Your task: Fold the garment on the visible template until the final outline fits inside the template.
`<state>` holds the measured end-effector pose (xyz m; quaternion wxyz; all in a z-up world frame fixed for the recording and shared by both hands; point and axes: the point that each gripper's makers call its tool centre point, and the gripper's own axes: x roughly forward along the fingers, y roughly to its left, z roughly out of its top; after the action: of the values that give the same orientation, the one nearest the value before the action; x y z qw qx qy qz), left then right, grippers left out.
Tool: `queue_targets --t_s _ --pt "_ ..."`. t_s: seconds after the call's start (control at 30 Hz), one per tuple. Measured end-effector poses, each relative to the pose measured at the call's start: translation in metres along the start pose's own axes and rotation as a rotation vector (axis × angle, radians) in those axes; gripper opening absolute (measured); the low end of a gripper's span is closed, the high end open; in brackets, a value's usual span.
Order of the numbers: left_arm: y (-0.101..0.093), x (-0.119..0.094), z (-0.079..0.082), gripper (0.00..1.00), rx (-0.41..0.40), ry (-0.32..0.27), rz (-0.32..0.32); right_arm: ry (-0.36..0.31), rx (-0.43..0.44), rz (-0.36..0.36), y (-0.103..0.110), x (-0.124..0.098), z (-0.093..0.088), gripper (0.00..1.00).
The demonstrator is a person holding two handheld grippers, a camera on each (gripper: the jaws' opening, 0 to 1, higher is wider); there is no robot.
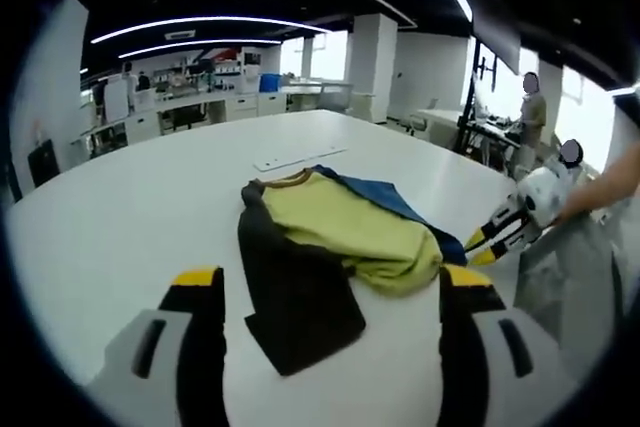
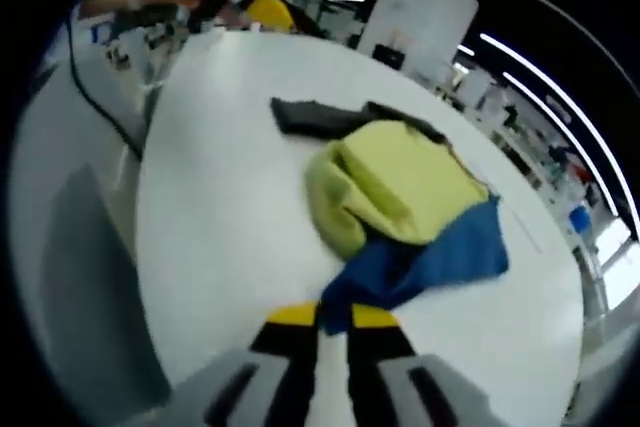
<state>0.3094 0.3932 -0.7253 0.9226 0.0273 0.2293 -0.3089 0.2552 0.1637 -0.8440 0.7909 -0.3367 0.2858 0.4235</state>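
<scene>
Garment [image 1: 330,247] lies bunched on the table [image 1: 120,217]; right gripper [image 2: 333,319] is clamped on its blue edge, left gripper [image 1: 330,292] hangs spread and empty beside the dark sleeve, so a one-sided pull risks dragging the heap askew

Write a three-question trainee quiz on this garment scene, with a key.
1. True or false: the right gripper is shut on the garment's blue part.
2. Which part lies nearest the open left gripper? A yellow, B blue, C dark sleeve.
3. Fill in: the garment lies on a ___ table.

Key: 1 true. 2 C. 3 white.
</scene>
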Motion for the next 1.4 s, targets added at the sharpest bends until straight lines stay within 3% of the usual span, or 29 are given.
queue_targets --t_s 0.37,0.57,0.77,1.0,1.4 --pt "-0.003 0.001 -0.001 0.84 -0.01 0.003 -0.005 -0.014 0.017 -0.029 -0.007 -0.009 0.007 0.0" --pt "-0.005 0.003 -0.002 0.84 0.002 0.012 -0.014 -0.06 0.126 -0.069 -0.03 -0.032 0.015 0.0" --pt "-0.005 0.005 -0.001 0.83 0.003 0.007 -0.02 -0.116 0.293 -0.127 -0.067 -0.064 0.02 0.0" --pt "-0.007 0.008 0.0 0.83 0.012 0.011 -0.034 -0.094 0.35 -0.173 -0.097 -0.09 0.003 0.0" --pt "-0.007 0.016 0.003 0.82 0.018 0.025 -0.032 -0.018 0.535 -0.251 -0.152 -0.118 -0.058 0.0"
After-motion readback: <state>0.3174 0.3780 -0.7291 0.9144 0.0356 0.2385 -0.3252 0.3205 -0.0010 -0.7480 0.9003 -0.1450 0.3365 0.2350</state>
